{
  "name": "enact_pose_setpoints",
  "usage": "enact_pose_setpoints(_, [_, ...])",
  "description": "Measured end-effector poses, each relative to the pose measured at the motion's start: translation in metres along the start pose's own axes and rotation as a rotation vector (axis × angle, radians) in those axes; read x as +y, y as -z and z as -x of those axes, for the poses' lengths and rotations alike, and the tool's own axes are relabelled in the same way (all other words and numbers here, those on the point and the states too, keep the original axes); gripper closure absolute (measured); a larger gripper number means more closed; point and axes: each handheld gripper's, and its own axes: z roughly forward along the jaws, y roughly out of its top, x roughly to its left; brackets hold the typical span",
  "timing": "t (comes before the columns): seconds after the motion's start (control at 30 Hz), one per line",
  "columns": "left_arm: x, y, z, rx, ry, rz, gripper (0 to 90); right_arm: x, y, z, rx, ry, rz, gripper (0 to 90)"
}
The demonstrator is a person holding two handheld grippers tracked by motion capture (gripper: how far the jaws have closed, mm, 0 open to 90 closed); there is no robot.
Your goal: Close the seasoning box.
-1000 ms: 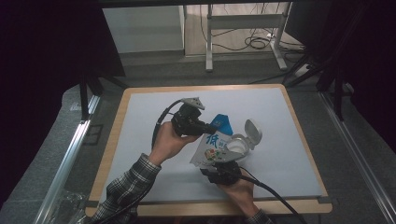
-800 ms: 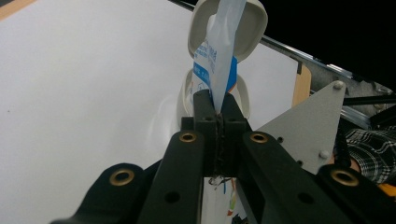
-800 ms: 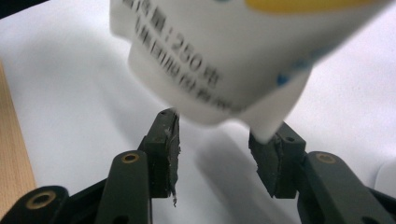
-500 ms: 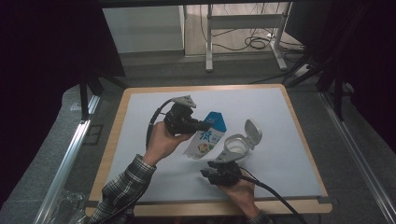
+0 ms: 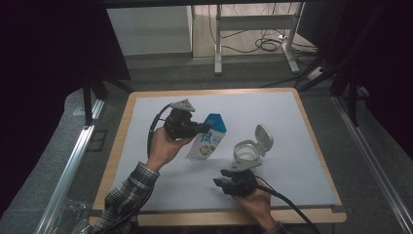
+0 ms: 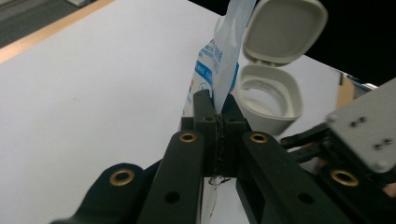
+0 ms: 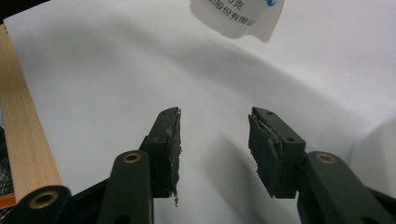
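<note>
On the white table [image 5: 292, 122], the left gripper [image 5: 198, 128] sits at about 10 o'clock from the table's middle, held up in the person's left hand [image 5: 163, 146]. Its jaws are pressed together on the edge of a blue-and-white pouch [image 5: 208, 139], which hangs tilted from the jaws, its blue top toward 12 o'clock and its white printed bottom toward 6 o'clock. In the left gripper view, the pouch [image 6: 219, 70] rises from between the clamped jaw tips [image 6: 215, 112], pinched at its thin sealed edge.

A small grey container [image 5: 246, 152] with a hinged lid stands on the table at about 4 o'clock from the pouch, just beside it but not touching it. Its lid is flipped open and stands upright on the 1 o'clock side. In the left gripper view the container [image 6: 266, 100] lies just behind the pouch, its open lid above it and its inside pale and hollow.

The right gripper [image 5: 225, 179] rests low near the front edge of the table, at 6 o'clock from the container, held in the person's right hand [image 5: 255, 204]. Its jaws stand apart with nothing between them; the right gripper view shows the gap [image 7: 214, 140] over bare white table, with the pouch's lower corner [image 7: 238, 16] hanging at 12 o'clock, well clear of the tips. The table's wooden edge [image 7: 23, 140] runs along the 9 o'clock side of that view.
</note>
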Motion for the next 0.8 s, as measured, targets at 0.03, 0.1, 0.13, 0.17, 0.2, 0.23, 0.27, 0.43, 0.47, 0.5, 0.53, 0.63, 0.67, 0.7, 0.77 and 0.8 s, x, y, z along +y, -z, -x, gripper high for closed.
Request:
enact_pose_setpoints(0.03, [0.0, 0.0, 0.0, 0.0, 0.0, 0.0, 89.2, 0.0, 0.0, 0.0, 0.0, 0.0, 0.0, 54.1])
enact_pose_setpoints(0.1, [-0.003, -0.001, -0.004, 0.01, 0.001, 0.012, 89.2, -0.001, 0.002, 0.001, -0.003, 0.0, 0.005, 55.0])
enact_pose_setpoints(0.13, [-0.005, -0.001, -0.006, 0.013, 0.004, 0.017, 89.2, -0.002, 0.004, 0.002, -0.007, 0.004, 0.004, 55.8])
enact_pose_setpoints(0.17, [-0.007, -0.001, -0.01, 0.018, 0.006, 0.029, 89.2, -0.002, 0.005, 0.002, -0.011, 0.004, 0.004, 56.0])
enact_pose_setpoints(0.2, [-0.007, -0.001, -0.01, 0.018, 0.006, 0.029, 89.2, -0.003, 0.005, 0.003, -0.011, 0.003, 0.004, 56.4])
enact_pose_setpoints(0.23, [-0.009, -0.001, -0.011, 0.021, 0.007, 0.036, 89.2, -0.003, 0.006, 0.003, -0.013, 0.003, 0.002, 56.7])
enact_pose_setpoints(0.27, [-0.01, -0.001, -0.012, 0.021, 0.008, 0.04, 89.2, -0.003, 0.006, 0.003, -0.013, 0.003, 0.002, 56.7])
enact_pose_setpoints(0.43, [-0.016, -0.002, -0.016, 0.04, 0.0, 0.054, 89.1, -0.005, 0.008, 0.005, -0.019, 0.008, 0.004, 58.3])
enact_pose_setpoints(0.47, [-0.017, -0.003, -0.017, 0.042, 0.0, 0.055, 89.1, -0.005, 0.009, 0.005, -0.022, 0.006, 0.003, 58.5])
enact_pose_setpoints(0.5, [-0.019, -0.003, -0.018, 0.042, 0.002, 0.057, 89.1, -0.005, 0.009, 0.005, -0.022, 0.006, 0.003, 58.5])
enact_pose_setpoints(0.53, [-0.022, -0.003, -0.02, 0.048, 0.006, 0.057, 89.1, -0.006, 0.009, 0.005, -0.022, 0.005, 0.003, 58.6])
enact_pose_setpoints(0.63, [-0.027, -0.003, -0.023, 0.05, 0.016, 0.067, 89.0, -0.006, 0.011, 0.006, -0.025, 0.004, 0.003, 58.6])
enact_pose_setpoints(0.67, [-0.027, -0.003, -0.023, 0.05, 0.016, 0.067, 89.0, -0.006, 0.011, 0.006, -0.025, 0.004, 0.003, 58.6])
enact_pose_setpoints(0.7, [-0.03, -0.001, -0.025, 0.048, 0.025, 0.075, 88.9, -0.007, 0.012, 0.007, -0.028, 0.002, 0.003, 58.6])
enact_pose_setpoints(0.77, [-0.032, 0.002, -0.025, 0.049, 0.026, 0.074, 88.8, -0.007, 0.013, 0.007, -0.028, 0.003, 0.001, 58.7])
enact_pose_setpoints(0.8, [-0.032, 0.002, -0.025, 0.049, 0.026, 0.074, 88.7, -0.007, 0.013, 0.007, -0.028, 0.003, 0.001, 58.7])
